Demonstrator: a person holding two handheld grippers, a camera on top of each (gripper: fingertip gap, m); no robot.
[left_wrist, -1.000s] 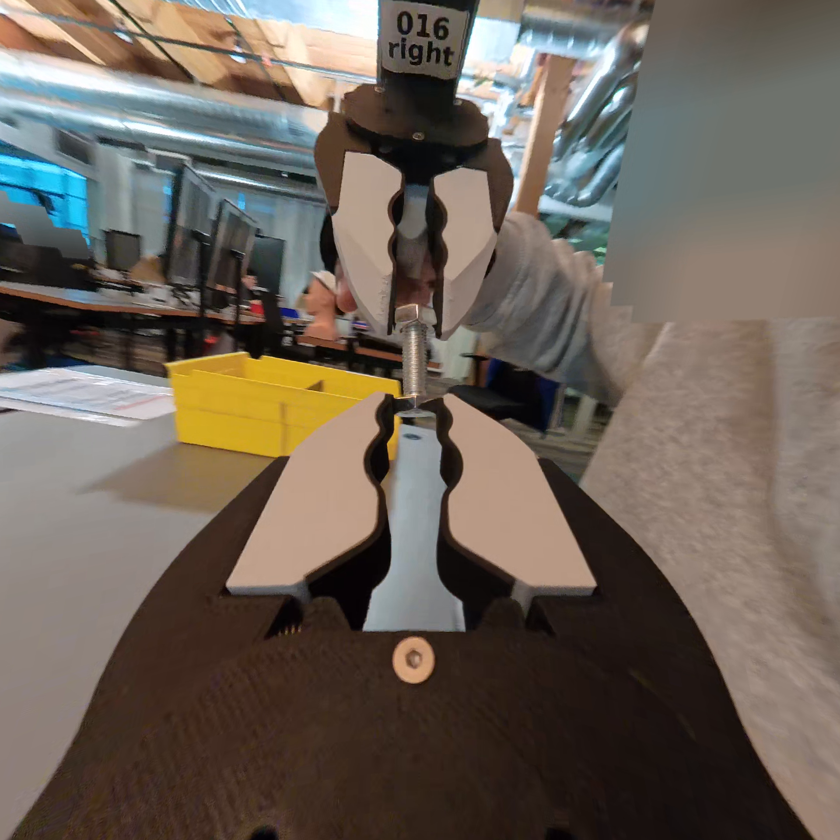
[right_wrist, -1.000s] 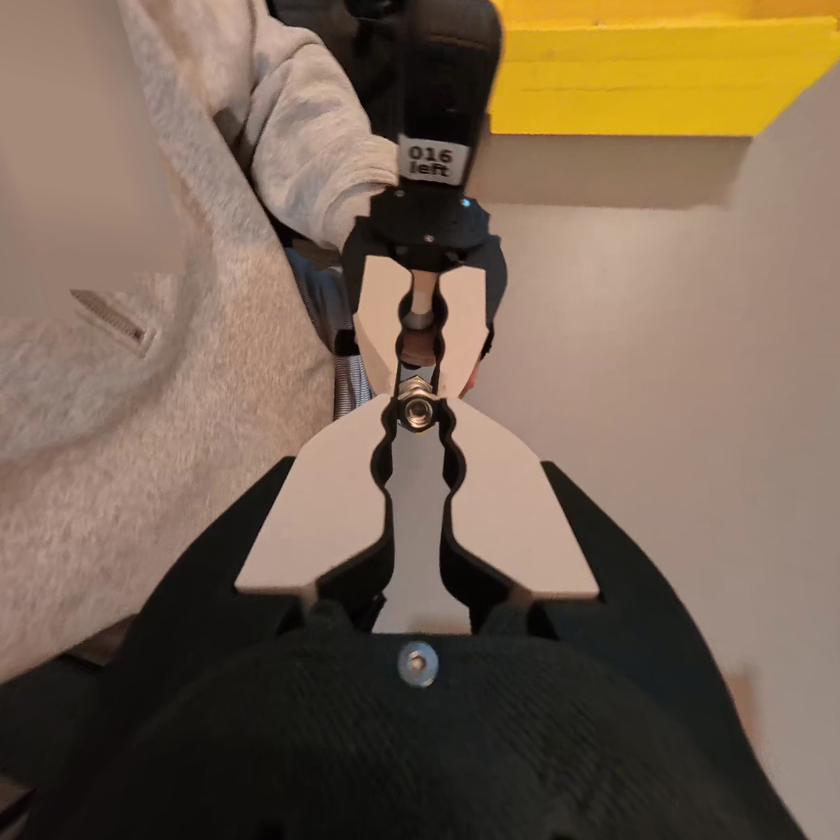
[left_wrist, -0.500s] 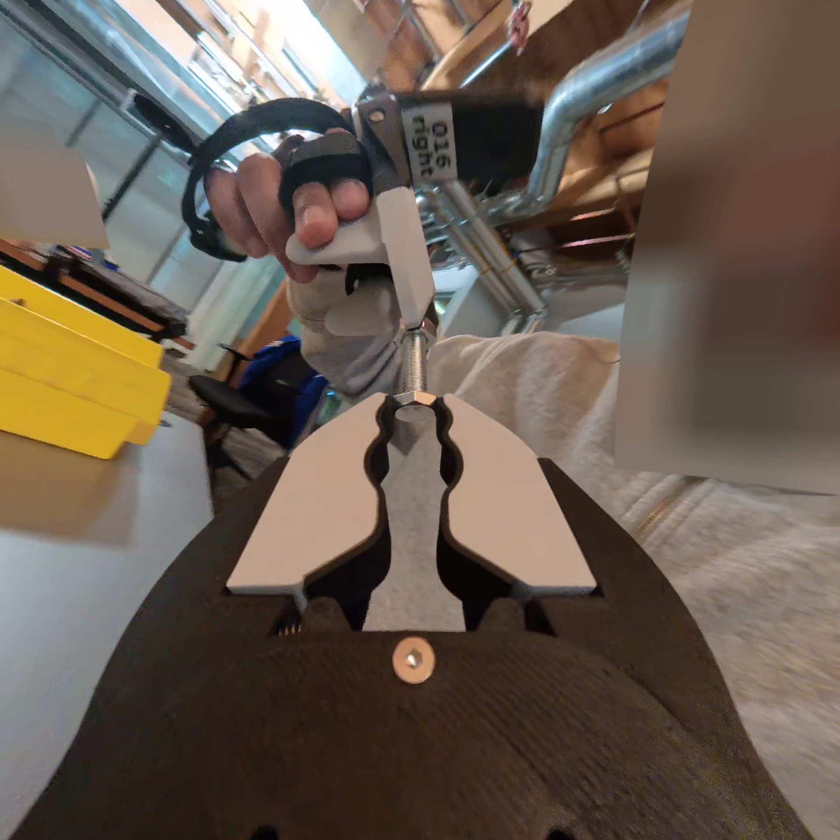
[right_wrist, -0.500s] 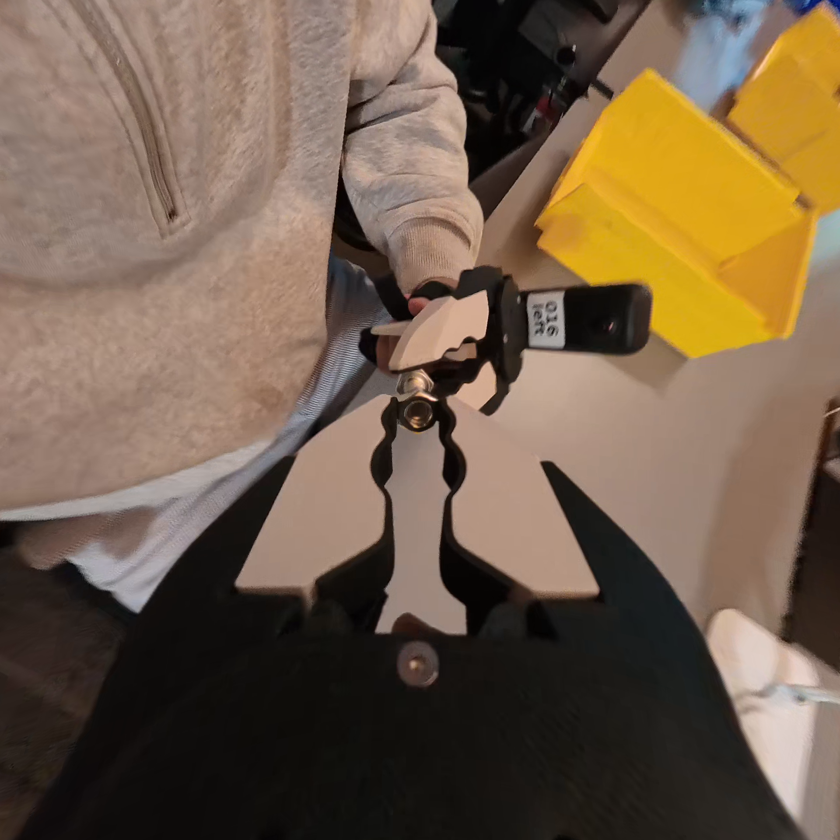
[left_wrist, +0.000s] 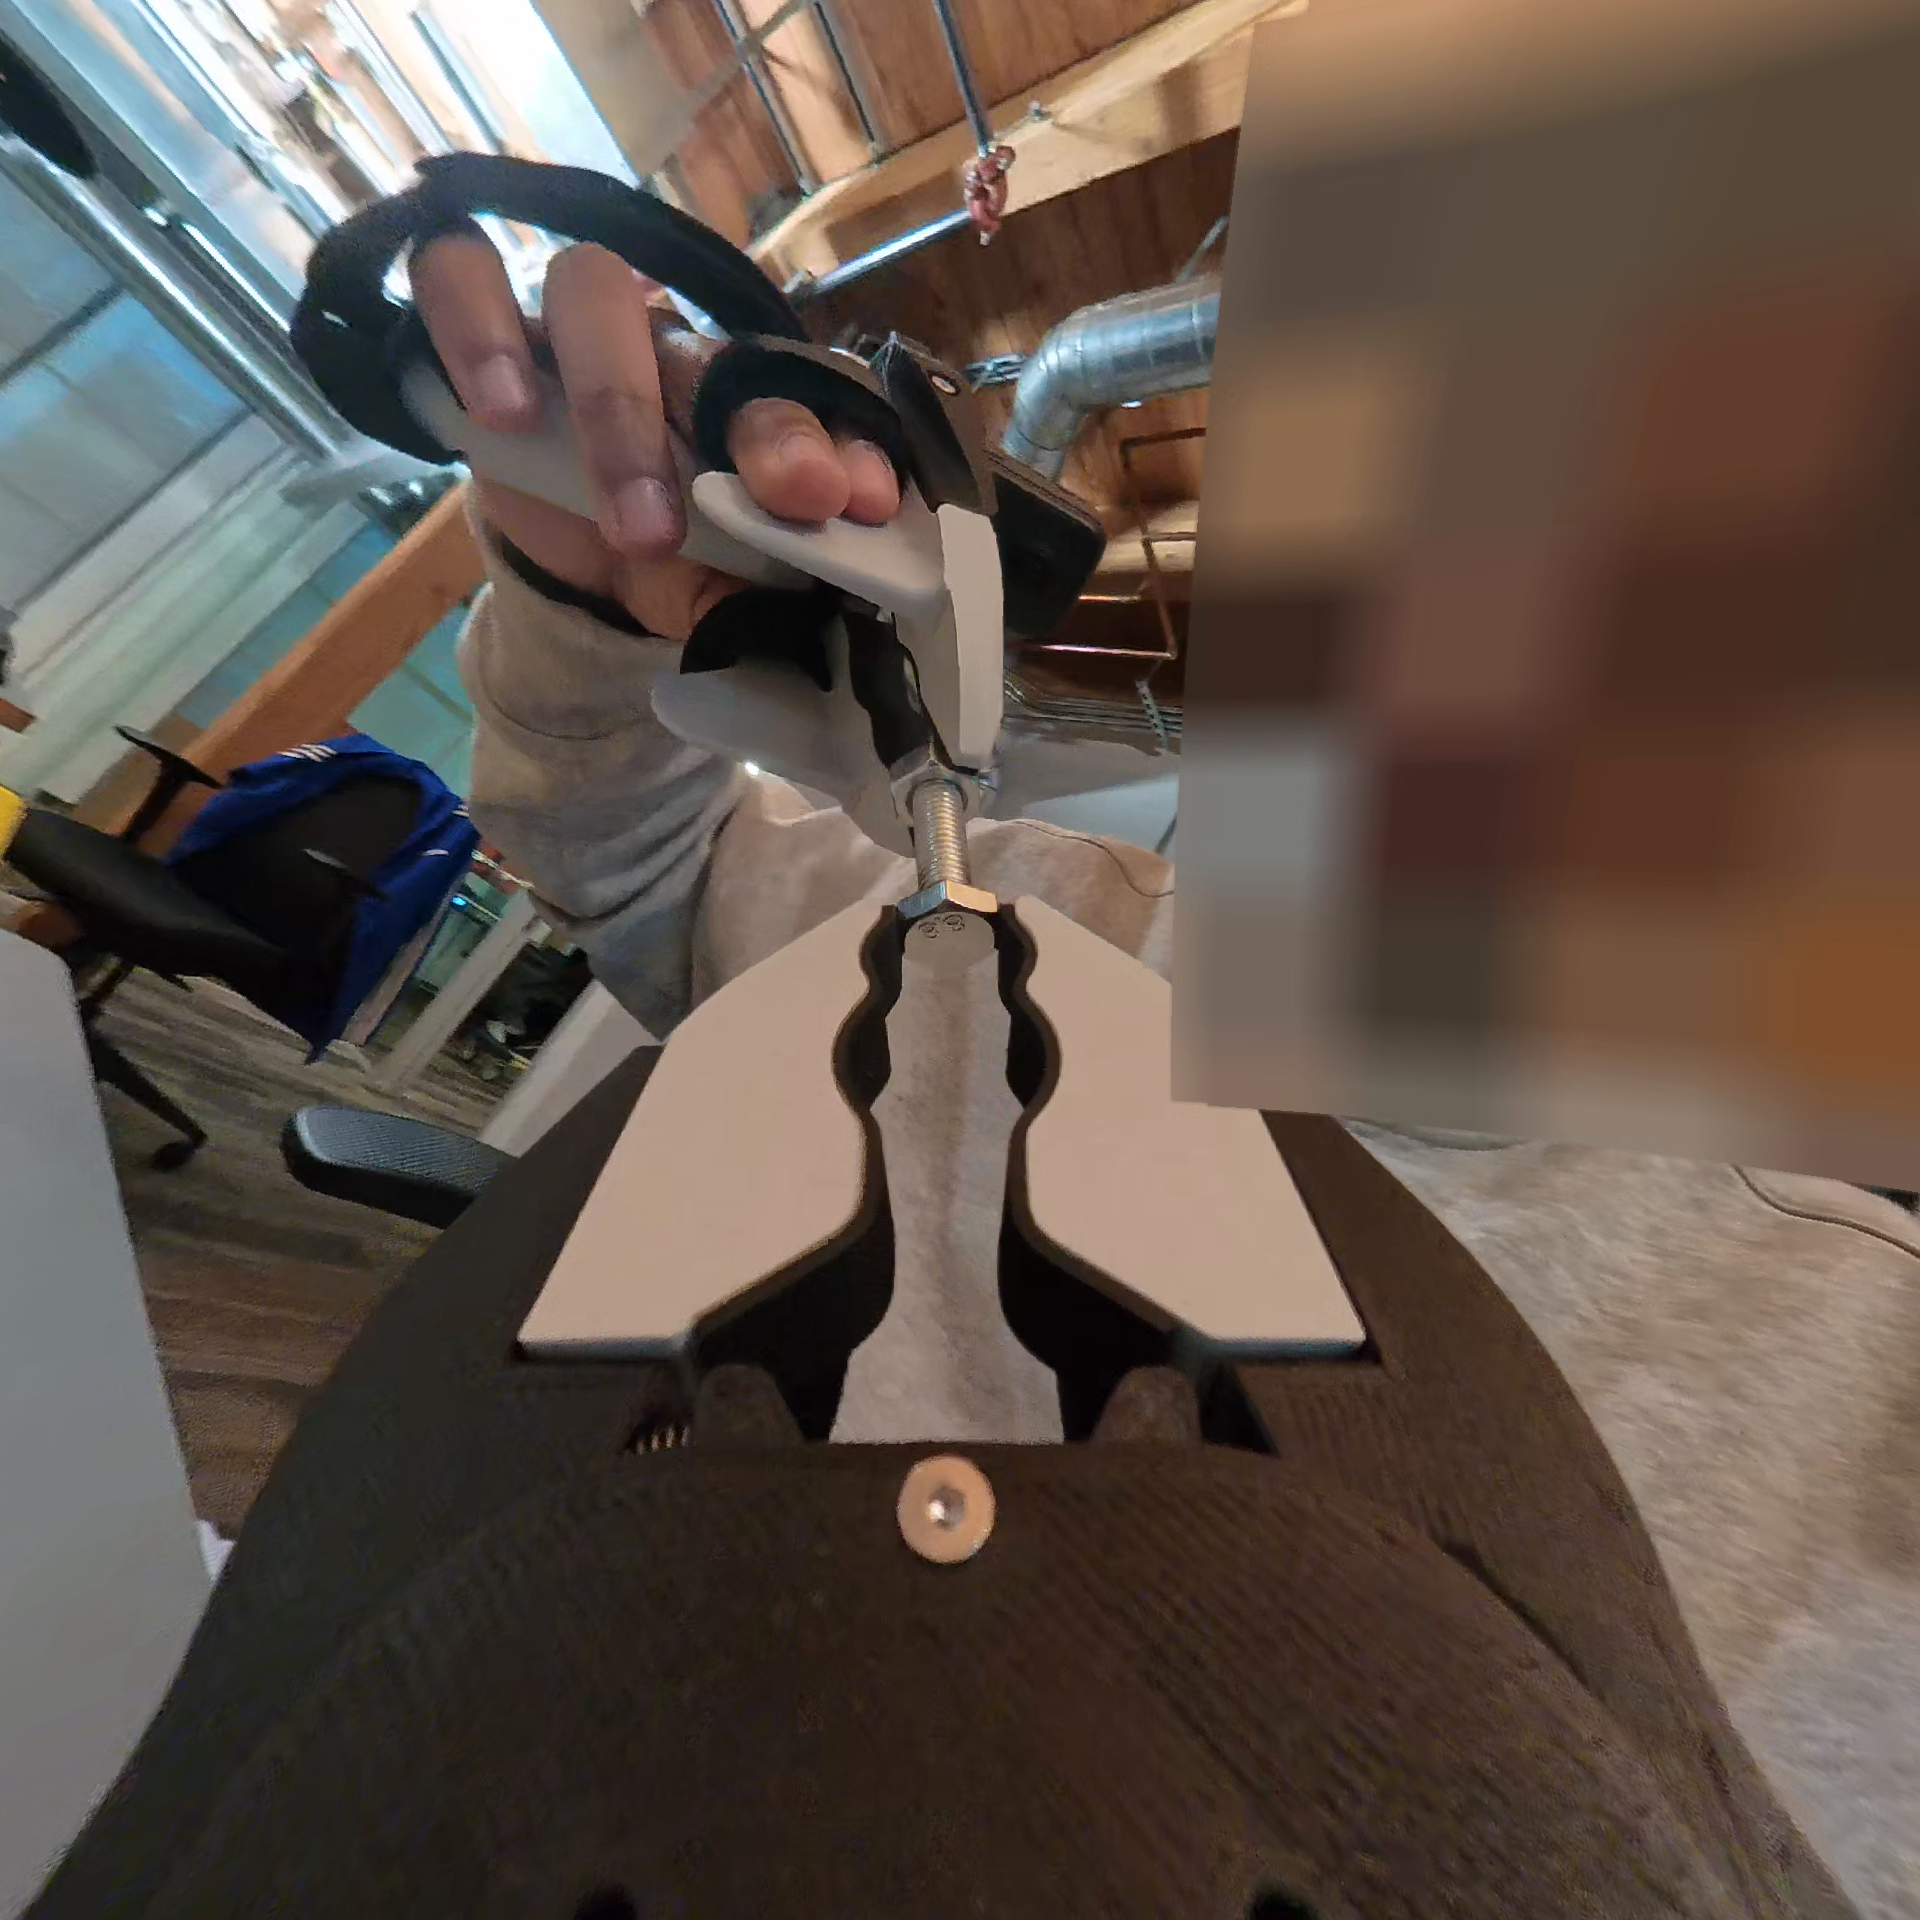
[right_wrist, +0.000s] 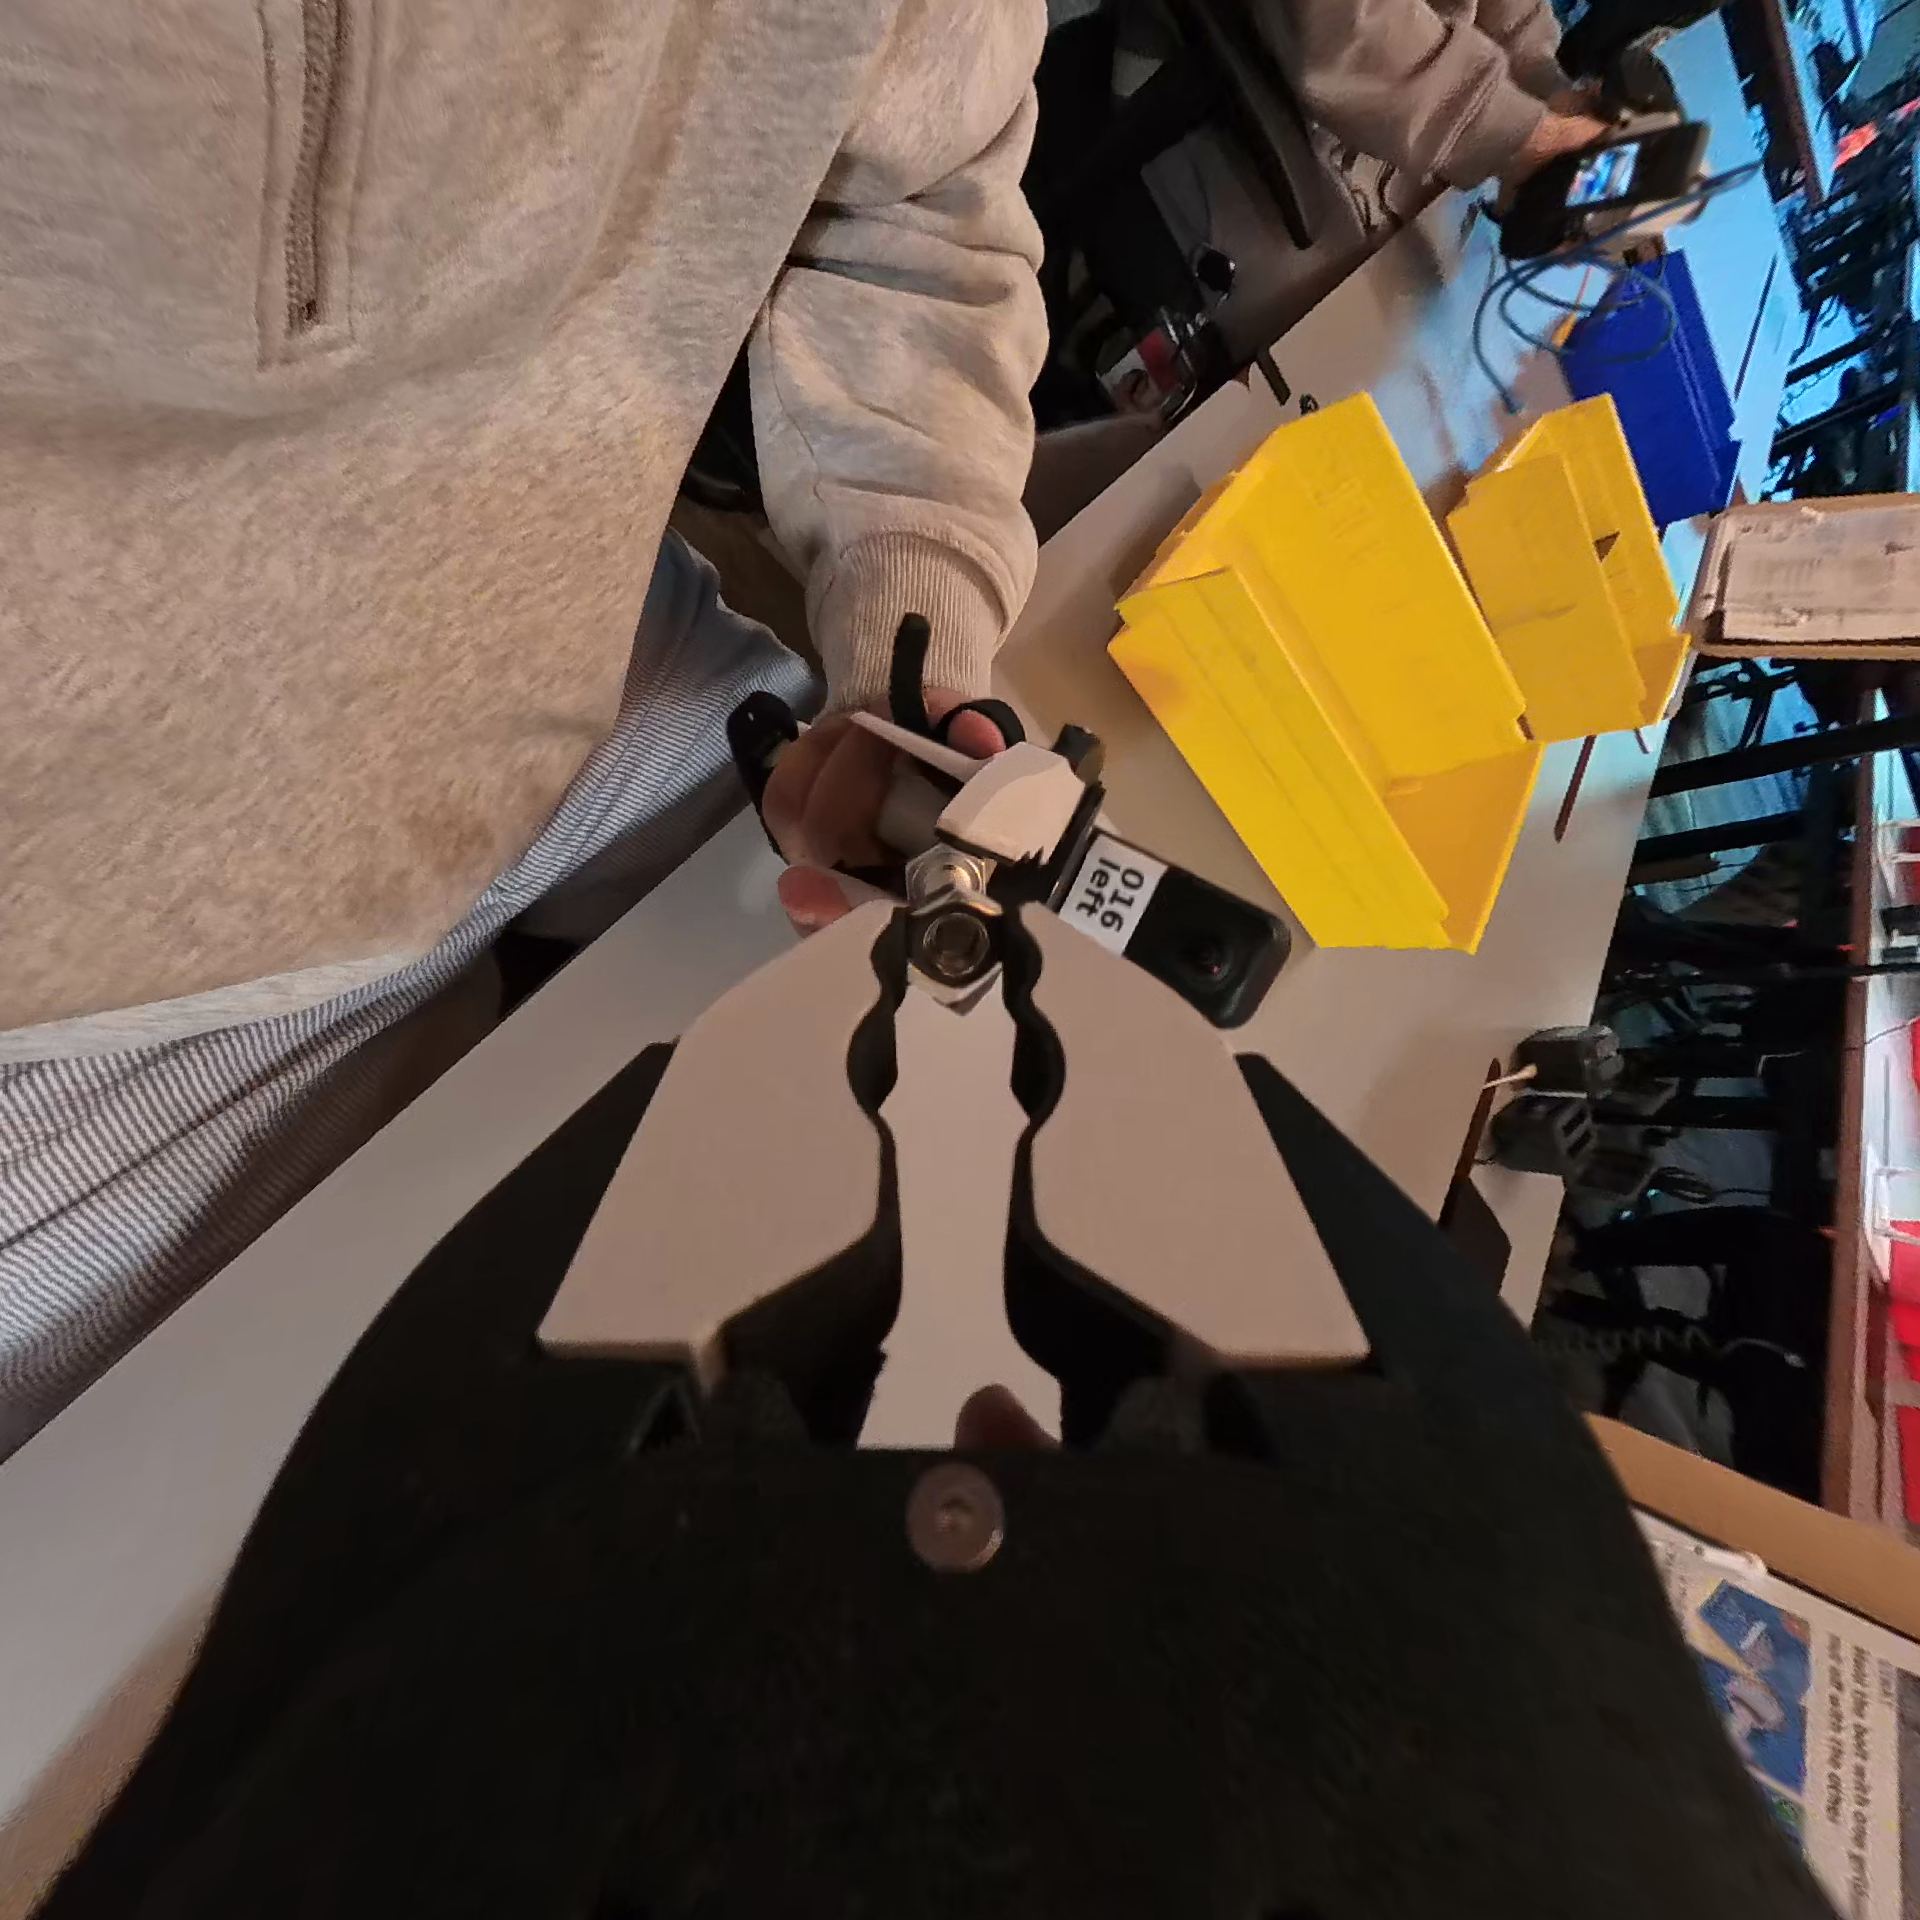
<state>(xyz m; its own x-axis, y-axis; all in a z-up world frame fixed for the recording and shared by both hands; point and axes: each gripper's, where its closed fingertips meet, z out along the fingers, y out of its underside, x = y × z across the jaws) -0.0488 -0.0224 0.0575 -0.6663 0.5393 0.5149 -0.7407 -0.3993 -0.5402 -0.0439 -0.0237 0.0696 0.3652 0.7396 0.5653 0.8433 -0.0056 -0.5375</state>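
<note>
Claws both clamp one bolt (left_wrist: 940, 831): your left claw (left_wrist: 945, 925) on its head, right claw (right_wrist: 951, 951) on its nut; keep them coaxial.

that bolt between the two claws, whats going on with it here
A person holds a claw in each hand, both closed on one threaded bolt in the air. The left claw grips the bolt's hex head; the right claw grips a hex piece, seemingly a nut, at the other end. Two yellow bins sit on the table behind, apart from the claws.
</note>
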